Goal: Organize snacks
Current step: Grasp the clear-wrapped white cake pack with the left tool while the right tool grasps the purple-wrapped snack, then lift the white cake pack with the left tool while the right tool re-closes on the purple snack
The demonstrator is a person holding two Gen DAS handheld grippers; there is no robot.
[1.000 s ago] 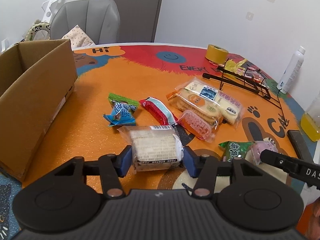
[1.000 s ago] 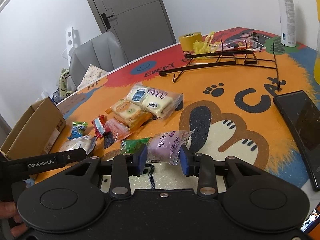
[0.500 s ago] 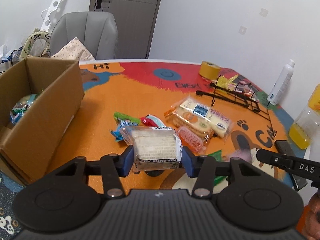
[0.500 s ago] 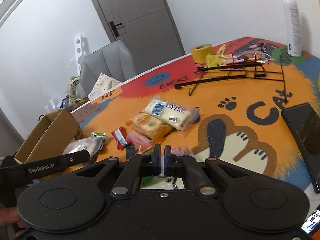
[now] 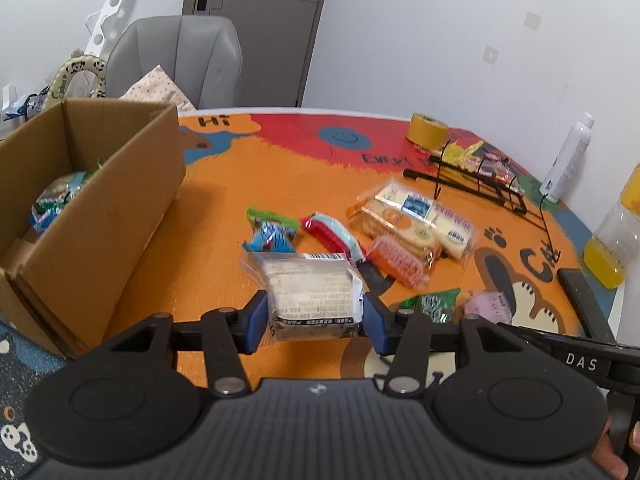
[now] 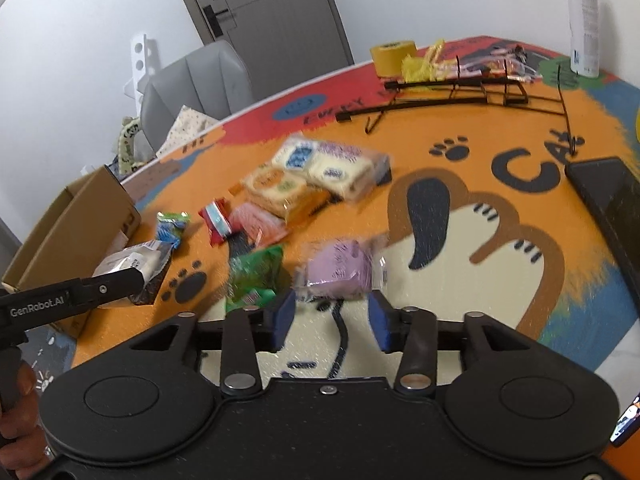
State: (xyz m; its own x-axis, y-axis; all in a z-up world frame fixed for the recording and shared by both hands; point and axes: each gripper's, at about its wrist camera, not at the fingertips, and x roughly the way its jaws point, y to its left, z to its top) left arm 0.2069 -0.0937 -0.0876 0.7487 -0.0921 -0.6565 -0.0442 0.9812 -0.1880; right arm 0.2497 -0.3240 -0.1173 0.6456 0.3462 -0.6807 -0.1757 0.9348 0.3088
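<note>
The left gripper (image 5: 314,316) clamps a clear-wrapped cream cake (image 5: 310,294) between its blue pads, the cardboard box (image 5: 100,216) standing to its left. The right gripper (image 6: 331,316) has just been opening; the purple-wrapped bun (image 6: 340,268) lies just ahead of its parted jaws, untouched, a green packet (image 6: 254,274) ahead-left.
</note>
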